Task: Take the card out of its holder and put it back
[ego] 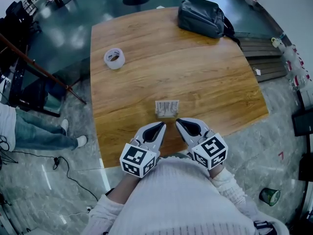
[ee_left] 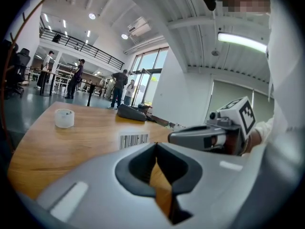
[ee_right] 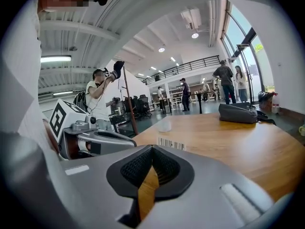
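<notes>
The card in its clear holder point(ego: 167, 108), white with a barcode, lies flat on the wooden table point(ego: 205, 77) near the front edge. It shows as a barcode strip, the card holder point(ee_left: 133, 140), in the left gripper view, and as the card holder point(ee_right: 171, 143) in the right gripper view. My left gripper point(ego: 163, 126) sits just short of the holder's near left side, shut with nothing between its tips. My right gripper point(ego: 178, 122) sits just short of the near right side, also shut and empty. Both point toward the holder, tips close together.
A roll of clear tape point(ego: 114, 58) stands at the table's far left. A dark bag point(ego: 201, 16) rests at the far right corner. People stand on the floor beyond the table; a person's legs point(ego: 39, 133) are at the left.
</notes>
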Action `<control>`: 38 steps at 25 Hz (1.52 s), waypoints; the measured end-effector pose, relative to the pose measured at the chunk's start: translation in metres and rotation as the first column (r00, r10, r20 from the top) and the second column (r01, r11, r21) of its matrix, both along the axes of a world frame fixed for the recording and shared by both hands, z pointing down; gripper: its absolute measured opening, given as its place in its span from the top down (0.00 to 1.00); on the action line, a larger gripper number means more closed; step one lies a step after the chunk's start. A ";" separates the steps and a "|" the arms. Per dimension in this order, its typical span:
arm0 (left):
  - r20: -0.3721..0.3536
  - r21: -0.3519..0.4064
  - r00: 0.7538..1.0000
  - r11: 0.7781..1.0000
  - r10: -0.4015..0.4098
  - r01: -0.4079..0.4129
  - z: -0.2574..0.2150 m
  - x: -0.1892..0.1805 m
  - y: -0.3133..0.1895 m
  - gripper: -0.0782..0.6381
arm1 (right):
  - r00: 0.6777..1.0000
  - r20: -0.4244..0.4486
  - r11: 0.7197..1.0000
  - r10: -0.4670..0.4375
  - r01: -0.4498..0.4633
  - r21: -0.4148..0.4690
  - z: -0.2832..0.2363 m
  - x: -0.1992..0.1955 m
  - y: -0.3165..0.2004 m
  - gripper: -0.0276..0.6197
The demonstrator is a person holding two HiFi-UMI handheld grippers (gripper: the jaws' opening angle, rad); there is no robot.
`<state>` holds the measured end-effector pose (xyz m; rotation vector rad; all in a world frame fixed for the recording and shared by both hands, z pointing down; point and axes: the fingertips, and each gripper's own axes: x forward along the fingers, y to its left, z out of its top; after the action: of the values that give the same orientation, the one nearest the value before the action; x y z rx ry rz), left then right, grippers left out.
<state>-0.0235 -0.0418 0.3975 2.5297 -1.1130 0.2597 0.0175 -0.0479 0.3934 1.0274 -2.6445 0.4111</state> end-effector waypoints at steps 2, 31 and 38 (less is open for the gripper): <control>0.006 -0.002 1.000 1.000 0.008 -0.008 0.001 0.002 0.000 0.88 | 1.000 -0.004 1.000 -0.009 0.009 0.002 0.000 -0.003 0.001 0.96; -0.014 -0.075 1.000 0.997 0.014 -0.015 0.012 0.005 0.011 0.88 | 0.998 -0.048 0.999 -0.038 0.036 -0.036 0.009 -0.012 0.017 0.96; -0.017 -0.081 1.000 0.997 0.009 -0.010 0.012 0.005 0.013 0.88 | 0.997 -0.050 0.998 -0.058 0.057 -0.023 0.007 -0.014 0.022 0.96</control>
<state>-0.0188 -0.0288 0.4095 2.4624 -1.0624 0.2800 0.0031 -0.0264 0.4008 0.9399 -2.6120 0.3957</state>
